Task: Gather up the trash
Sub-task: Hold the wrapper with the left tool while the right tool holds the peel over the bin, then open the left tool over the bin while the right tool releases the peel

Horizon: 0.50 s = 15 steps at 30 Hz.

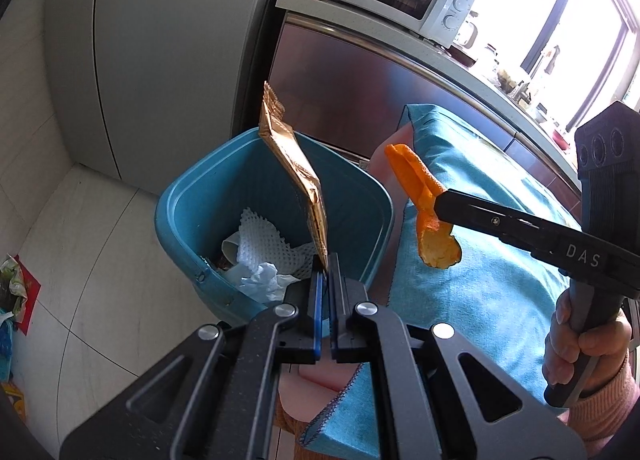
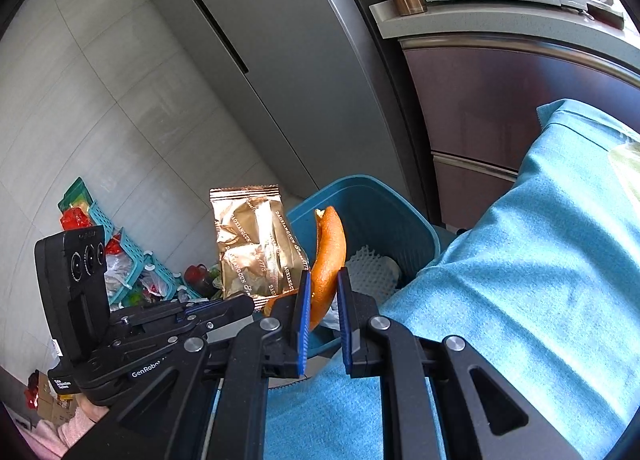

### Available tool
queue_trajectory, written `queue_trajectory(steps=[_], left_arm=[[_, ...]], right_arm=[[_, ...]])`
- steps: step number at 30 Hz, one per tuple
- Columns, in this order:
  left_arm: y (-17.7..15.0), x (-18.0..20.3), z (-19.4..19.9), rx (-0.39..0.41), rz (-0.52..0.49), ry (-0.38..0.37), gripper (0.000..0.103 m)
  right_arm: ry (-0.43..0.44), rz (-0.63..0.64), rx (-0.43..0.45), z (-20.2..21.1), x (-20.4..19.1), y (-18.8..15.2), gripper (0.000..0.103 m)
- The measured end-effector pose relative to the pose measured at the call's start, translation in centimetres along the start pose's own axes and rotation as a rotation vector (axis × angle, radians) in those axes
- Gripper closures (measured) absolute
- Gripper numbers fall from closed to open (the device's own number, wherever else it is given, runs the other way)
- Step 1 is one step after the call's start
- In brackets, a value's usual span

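- landmark: blue bin point(image 1: 276, 196) on the floor, hard against the edge of the teal cloth point(image 1: 476, 220) covered surface, fridge point(image 1: 160, 60) behind it.
- left gripper point(image 1: 327, 266): fingers pressed together, pinching the bottom seam of the gold wrapper point(image 1: 294, 168). wrapper stands up from the fingers, long axis roughly vertical and leaning away towards the far rim. it hangs over the bin's mouth.
- right gripper point(image 2: 323, 292): fingers close together, pinching the orange peel point(image 2: 329, 260) low on the strip. long axis runs up and forward out of the fingers, curved, torn tip highest. in the left wrist view the peel point(image 1: 432, 216) sits over the cloth just beside the bin's near-side rim, not clearly over the opening yet.
- bin already holds white foam netting point(image 1: 264, 240) and crumpled tissue point(image 1: 260, 280); plenty of room.
- step in hand, my read: drop both pieces into the bin.
- doing it well:
  - wrapper is light and broad, likely to flutter. tip it forward and lower it inside the rim before letting go.
  - shift the peel across until it is over the opening, tip pointing down into the bin, then release. from where it is now it would likely land on the cloth.
  - release one at a time, keep the two tools apart; they sit near each other over the bin.
- other floor clutter lies beyond the bin: a teal basket point(image 2: 120, 252) with bags. not touched.
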<state>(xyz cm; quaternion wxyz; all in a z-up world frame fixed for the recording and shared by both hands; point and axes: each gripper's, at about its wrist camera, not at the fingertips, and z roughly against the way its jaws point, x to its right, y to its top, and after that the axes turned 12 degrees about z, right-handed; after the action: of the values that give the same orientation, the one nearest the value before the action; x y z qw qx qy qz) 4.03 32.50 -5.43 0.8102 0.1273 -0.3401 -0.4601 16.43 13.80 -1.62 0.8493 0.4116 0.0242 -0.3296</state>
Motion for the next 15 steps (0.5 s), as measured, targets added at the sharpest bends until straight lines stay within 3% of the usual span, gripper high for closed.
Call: queue_trajectory(steps=[15], left_arm=[[0.3,-0.5,-2.2,-0.031,0.020,0.027,0.100]], right_arm=[[-0.049,0.010,-0.060,-3.1,-0.2,0.4,0.091]])
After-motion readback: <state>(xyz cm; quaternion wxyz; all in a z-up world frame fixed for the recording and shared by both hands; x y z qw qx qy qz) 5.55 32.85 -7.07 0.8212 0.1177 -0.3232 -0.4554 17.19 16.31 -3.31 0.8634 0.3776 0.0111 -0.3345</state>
